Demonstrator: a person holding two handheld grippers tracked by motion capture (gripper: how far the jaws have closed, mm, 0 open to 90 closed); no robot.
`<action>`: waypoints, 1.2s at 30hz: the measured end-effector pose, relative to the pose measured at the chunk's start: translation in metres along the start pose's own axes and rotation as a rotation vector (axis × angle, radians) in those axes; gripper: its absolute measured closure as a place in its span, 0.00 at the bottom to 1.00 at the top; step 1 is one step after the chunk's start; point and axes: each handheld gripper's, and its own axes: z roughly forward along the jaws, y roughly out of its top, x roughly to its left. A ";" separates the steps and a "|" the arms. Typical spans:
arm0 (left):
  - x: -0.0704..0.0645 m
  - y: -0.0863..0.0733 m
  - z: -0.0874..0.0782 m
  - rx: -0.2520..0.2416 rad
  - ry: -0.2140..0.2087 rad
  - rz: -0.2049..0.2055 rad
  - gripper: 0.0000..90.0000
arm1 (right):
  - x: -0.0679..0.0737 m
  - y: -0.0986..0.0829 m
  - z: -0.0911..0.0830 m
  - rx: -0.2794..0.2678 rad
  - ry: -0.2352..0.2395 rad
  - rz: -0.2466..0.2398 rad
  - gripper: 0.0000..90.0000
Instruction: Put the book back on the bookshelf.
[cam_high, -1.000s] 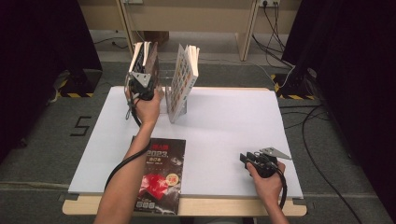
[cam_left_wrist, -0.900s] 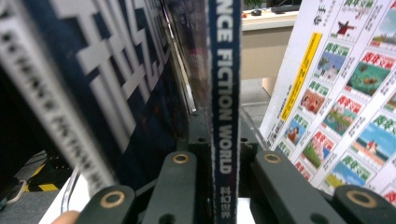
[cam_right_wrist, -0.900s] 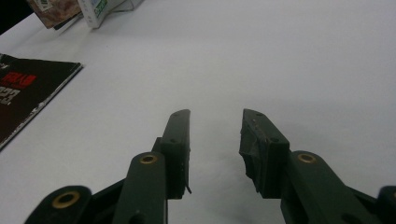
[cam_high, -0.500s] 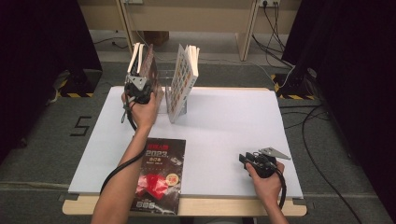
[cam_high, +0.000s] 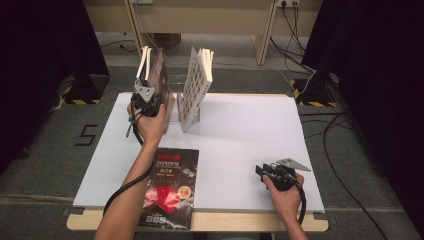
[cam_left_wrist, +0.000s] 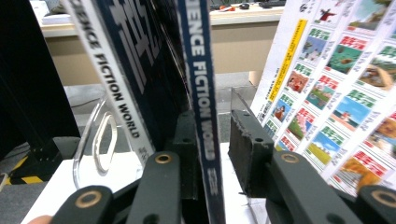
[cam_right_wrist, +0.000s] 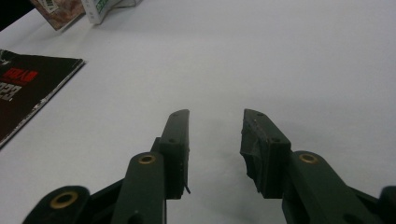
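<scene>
- The left gripper (cam_high: 148, 96) is up at the far left of the white table (cam_high: 250, 140), at a row of magazines standing on edge in a clear acrylic stand (cam_left_wrist: 95, 144).
- In the left gripper view, a thin dark-blue magazine (cam_left_wrist: 198, 84) with "SCIENCE FICTION WORLD" on its spine stands between the two black jaws. The left pad lies against it; a gap shows between the spine and the right pad, so the jaws are parted around it, not clamped.
- A second copy with a white spine (cam_left_wrist: 109, 79) leans just to its left, and a magazine with a grid of small colour pictures on its cover (cam_left_wrist: 345, 93) leans well to the right.
- The right gripper (cam_right_wrist: 215, 140) rests low over bare table near the front right corner, jaws apart and holding nothing.
- A black "2023" magazine (cam_high: 170, 187) lies flat at the front edge, slightly overhanging it.
- Risks, as I judge them: with no firm hold, the thin magazine could tip sideways or slide off the stand; closing low on the spine alone could let it bend or swing when lifted; dragging it could topple the leaning neighbour; a passing forearm could push the flat magazine off the table.
</scene>
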 end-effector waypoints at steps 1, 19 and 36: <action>0.000 0.000 -0.004 0.001 -0.007 -0.008 0.80 | 0.000 0.000 0.000 0.001 -0.001 0.003 0.69; 0.015 -0.011 -0.041 0.012 -0.020 -0.022 0.95 | 0.002 0.000 -0.001 -0.001 -0.003 0.002 0.69; 0.020 -0.002 -0.031 0.026 0.003 -0.023 0.98 | 0.000 0.000 -0.002 -0.006 -0.003 0.002 0.69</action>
